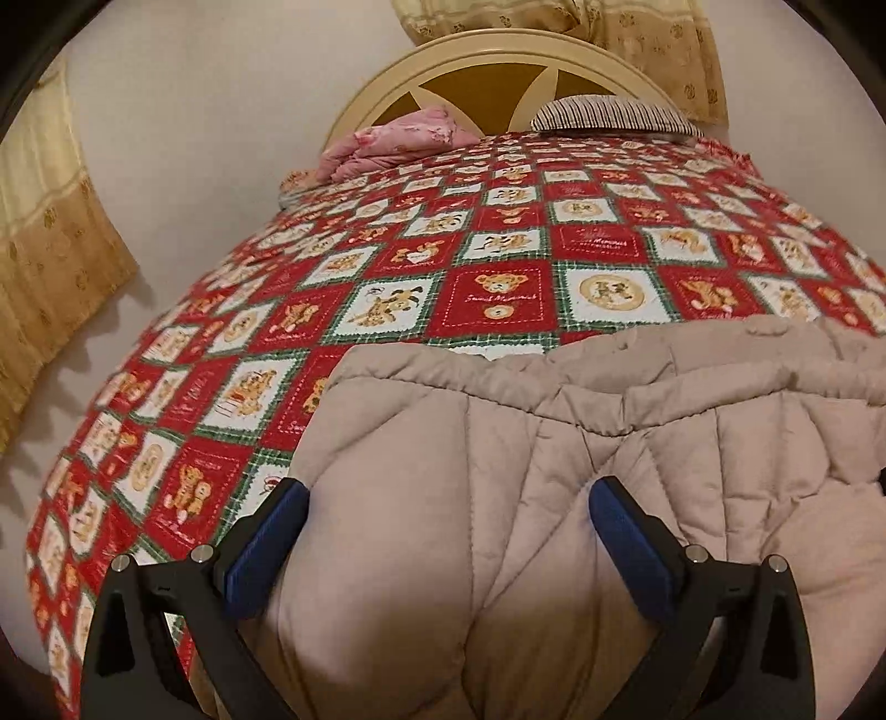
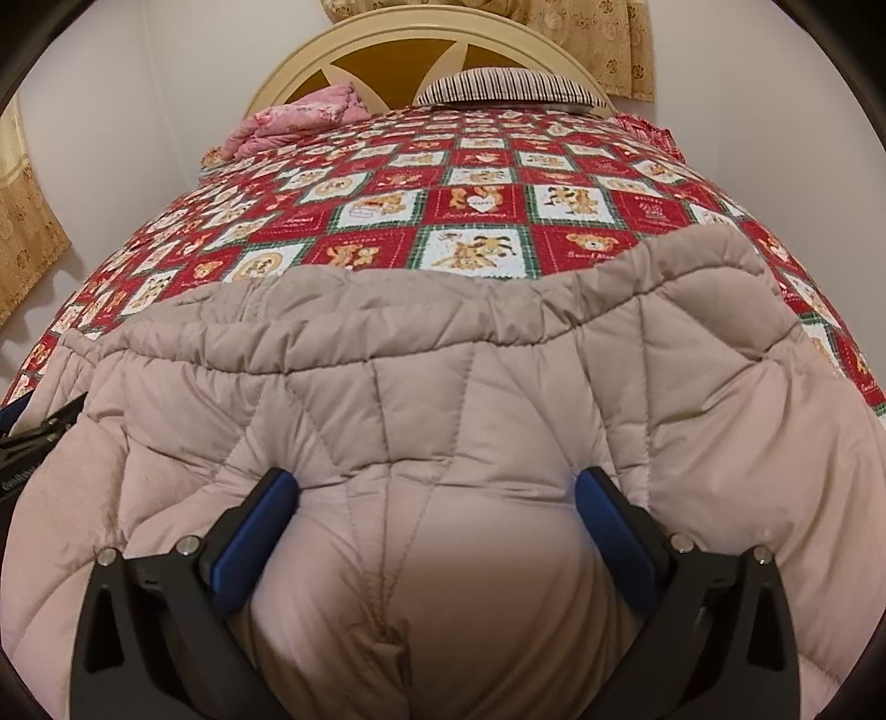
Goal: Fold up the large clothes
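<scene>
Currently, the beige quilted padded coat (image 2: 443, 399) fills the lower frame of both views, lying on a red teddy-bear patchwork bedspread (image 1: 387, 266). Left gripper (image 1: 448, 498) and right gripper (image 2: 437, 487) fingers spread wide, grasping nothing.

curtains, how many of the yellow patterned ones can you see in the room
2: one yellow patterned curtain hangs on the left wall beside the bed, the other yellow patterned curtain hangs above the cream headboard. More may hang outside the views.
</scene>
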`<state>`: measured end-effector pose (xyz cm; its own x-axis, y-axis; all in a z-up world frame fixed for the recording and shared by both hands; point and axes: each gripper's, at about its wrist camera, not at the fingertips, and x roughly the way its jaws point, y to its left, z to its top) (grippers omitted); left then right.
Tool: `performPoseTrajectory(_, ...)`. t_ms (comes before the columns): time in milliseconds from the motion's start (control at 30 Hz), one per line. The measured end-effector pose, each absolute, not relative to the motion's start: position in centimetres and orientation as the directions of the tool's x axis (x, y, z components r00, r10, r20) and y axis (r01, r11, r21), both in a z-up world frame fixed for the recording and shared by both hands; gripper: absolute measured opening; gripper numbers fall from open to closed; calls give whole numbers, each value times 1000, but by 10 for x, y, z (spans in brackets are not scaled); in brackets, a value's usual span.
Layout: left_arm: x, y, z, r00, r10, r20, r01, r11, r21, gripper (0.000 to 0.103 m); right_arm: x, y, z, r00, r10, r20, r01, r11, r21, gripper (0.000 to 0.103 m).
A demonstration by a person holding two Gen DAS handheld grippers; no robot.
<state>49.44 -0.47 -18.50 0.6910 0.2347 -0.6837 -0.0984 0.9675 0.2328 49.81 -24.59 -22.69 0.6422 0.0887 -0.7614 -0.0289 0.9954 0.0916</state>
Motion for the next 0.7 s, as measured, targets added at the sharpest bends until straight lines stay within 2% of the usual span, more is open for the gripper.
performPoseTrajectory(333,498,-9,-189,694,276,-665,-121,955,271,102,491,-242,-216,648,51,-760,-7,998,62,102)
performPoseTrajectory(400,498,-9,-189,695,275,-664,-121,956,269,102,477,-242,-201,688,48,-724,11,997,77,99)
performPoseTrajectory(533,498,-9,-189,695,275,-664,-122,956,269,102,446,-233,-167,764,155,-626,-38,980,196,100)
performPoseTrajectory(633,497,-9,-189,696,275,-664,-122,956,269,102,436,-211,-165,760,210,-615,-108,974,199,103)
performPoseTrajectory(700,497,-9,-189,696,274,-664,-122,956,267,102,439,-197,-180,733,211,-647,-134,977,166,103)
